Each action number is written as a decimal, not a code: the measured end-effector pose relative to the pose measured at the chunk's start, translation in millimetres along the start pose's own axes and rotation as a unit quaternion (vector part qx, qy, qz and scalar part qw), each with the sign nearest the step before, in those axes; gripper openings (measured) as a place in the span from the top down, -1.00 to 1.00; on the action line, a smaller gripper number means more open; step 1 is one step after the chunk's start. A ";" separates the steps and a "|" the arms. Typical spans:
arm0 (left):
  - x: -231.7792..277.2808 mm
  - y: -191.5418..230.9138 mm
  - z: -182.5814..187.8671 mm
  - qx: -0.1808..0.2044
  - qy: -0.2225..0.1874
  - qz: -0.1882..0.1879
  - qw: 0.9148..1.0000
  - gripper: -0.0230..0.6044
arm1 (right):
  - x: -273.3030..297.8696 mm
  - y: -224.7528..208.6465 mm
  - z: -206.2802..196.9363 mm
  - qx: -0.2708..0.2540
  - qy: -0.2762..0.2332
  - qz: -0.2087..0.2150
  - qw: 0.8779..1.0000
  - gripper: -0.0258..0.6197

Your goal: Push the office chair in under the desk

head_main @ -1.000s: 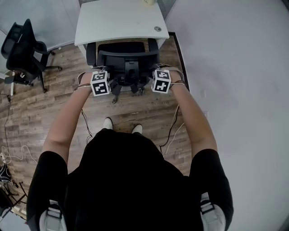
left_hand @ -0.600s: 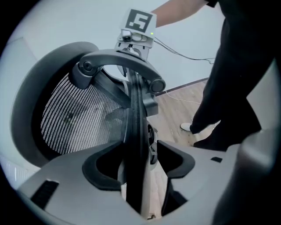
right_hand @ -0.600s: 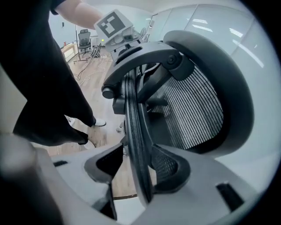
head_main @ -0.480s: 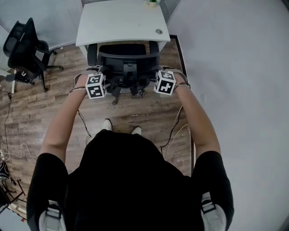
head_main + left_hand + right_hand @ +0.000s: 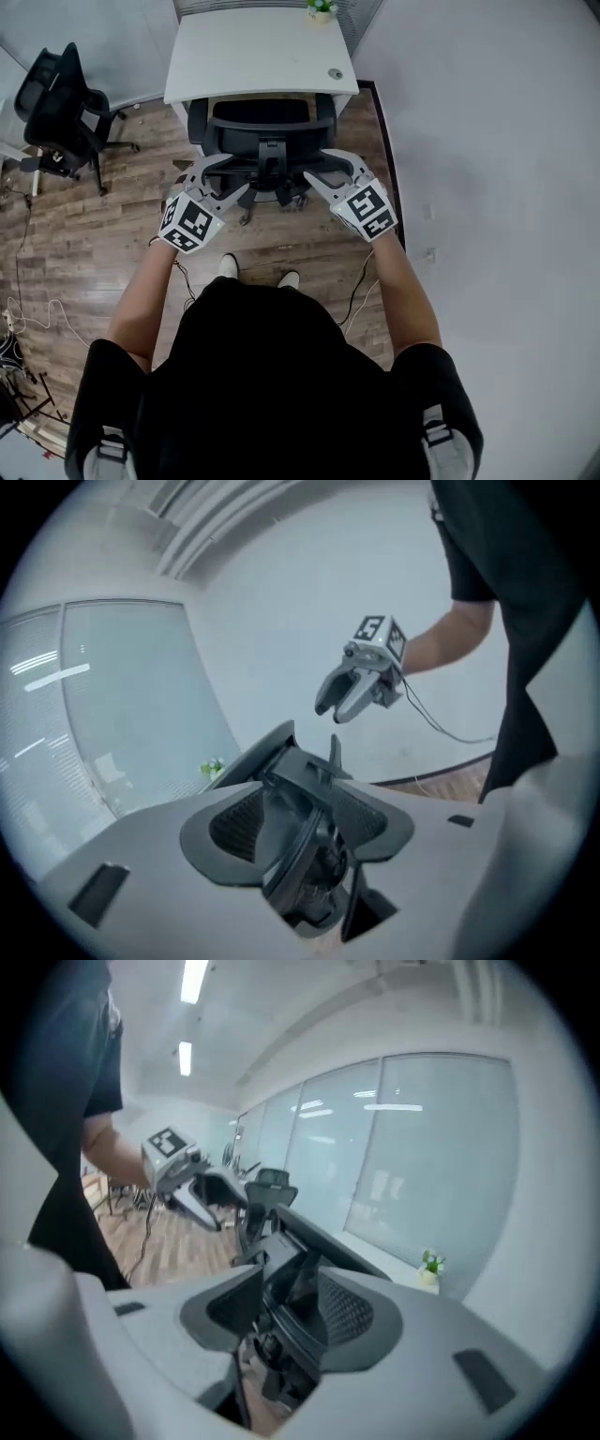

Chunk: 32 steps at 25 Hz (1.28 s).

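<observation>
Left gripper (image 5: 223, 178) and right gripper (image 5: 321, 167) hang above and just behind the office chair (image 5: 258, 117). Its seat sits under the desk (image 5: 253, 52), and its back stands near the desk edge. The chair probably rolls freely, so be careful: a stray knock from either gripper as you withdraw could draw it back out or skew it. Both sets of jaws have just been opening and stand wide apart. You hold nothing, no pad presses on anything, and the chair's back shows only beyond each gap.
</observation>
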<state>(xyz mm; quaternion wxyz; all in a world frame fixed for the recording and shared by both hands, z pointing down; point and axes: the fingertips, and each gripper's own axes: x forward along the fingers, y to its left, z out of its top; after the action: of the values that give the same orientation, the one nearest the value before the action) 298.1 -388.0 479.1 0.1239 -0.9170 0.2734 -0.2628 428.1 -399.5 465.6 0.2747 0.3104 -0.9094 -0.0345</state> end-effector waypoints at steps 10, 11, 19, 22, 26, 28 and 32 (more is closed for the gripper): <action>-49.7 -4.2 78.9 -0.106 -0.147 0.065 0.981 0.46 | -47.8 44.2 82.9 0.115 -0.198 -0.011 0.973 0.45; -53.1 -6.6 83.9 -0.112 -0.157 0.064 0.979 0.50 | -50.2 49.2 88.0 0.105 -0.202 -0.011 0.974 0.47; -71.4 -12.0 99.0 -0.132 -0.194 0.074 0.969 0.91 | -65.5 61.8 108.7 0.098 -0.230 -0.023 0.968 0.91; -74.4 -12.0 102.0 -0.150 -0.204 0.070 0.965 0.95 | -67.2 61.9 111.2 0.103 -0.235 -0.027 0.966 0.92; -75.8 -9.2 108.0 -0.163 -0.215 0.067 0.961 0.95 | -68.3 57.4 115.9 0.109 -0.245 -0.040 0.963 0.92; -75.4 -7.5 110.9 -0.165 -0.219 0.068 0.959 0.95 | -68.8 55.6 118.4 0.111 -0.249 -0.044 0.961 0.92; -77.6 -3.6 115.2 -0.175 -0.224 0.071 0.956 0.95 | -69.5 57.0 127.5 0.102 -0.253 -0.051 0.961 0.92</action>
<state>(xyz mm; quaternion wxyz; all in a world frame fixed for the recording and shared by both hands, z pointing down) 307.7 -331.5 352.6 0.0376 -0.9380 0.3444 0.0109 376.1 -326.9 337.7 0.0008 0.3638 -0.9309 -0.0332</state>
